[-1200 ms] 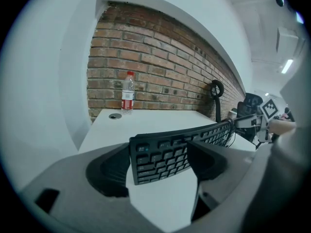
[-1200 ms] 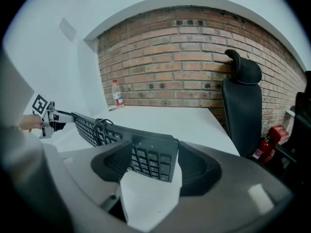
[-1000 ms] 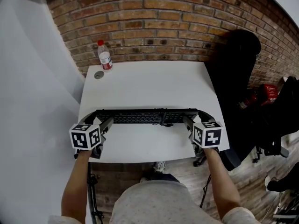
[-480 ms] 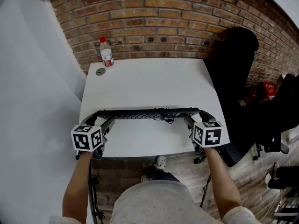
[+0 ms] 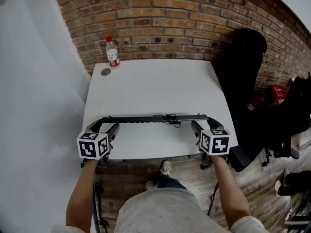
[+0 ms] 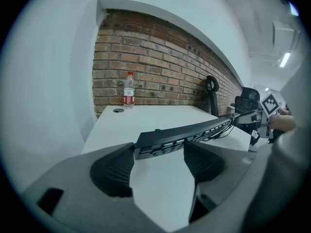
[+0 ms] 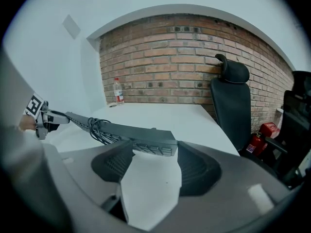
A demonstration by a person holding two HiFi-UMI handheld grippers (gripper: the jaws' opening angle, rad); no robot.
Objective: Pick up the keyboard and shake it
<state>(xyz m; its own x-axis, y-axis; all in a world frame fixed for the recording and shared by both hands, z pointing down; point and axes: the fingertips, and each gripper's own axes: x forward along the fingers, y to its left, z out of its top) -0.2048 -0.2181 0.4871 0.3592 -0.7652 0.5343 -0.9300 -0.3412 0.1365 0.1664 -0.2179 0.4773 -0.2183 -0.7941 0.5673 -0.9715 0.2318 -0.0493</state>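
Note:
The black keyboard hangs above the white table, held by its two ends and turned edge-on to the head view. In the left gripper view its keys face down. My left gripper holds the left end between its pads, and its jaws are closing. My right gripper is shut on the right end. A coiled black cable is bundled around the keyboard's middle.
A water bottle and a small round grey disc sit at the table's far left corner by the brick wall. A black office chair stands right of the table, with a red fire extinguisher beyond it.
The keyboard has tipped from lying flat with its keys up to edge-on, and both grippers have turned with it. Both ends stay gripped.

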